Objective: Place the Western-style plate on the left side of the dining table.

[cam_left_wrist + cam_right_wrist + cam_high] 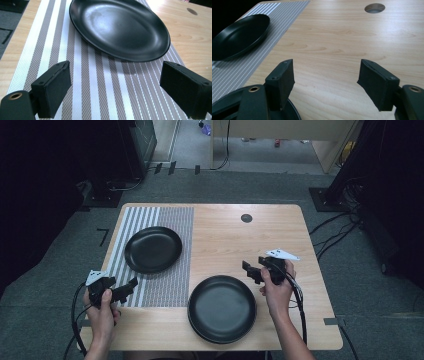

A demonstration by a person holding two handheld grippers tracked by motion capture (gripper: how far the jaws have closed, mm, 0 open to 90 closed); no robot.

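Your left tongs (131,285) gape wide and empty over the striped mat (172,285), just short of the far black plate (153,249) lying on it. Your right tongs (250,270) gape wide too, empty, above the bare wooden surface (225,235) beside the near black plate (222,308). Grey carpet (60,260) surrounds the surface.

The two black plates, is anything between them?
No. In the high view, just striped mat and bare table lie between the far plate and near plate.
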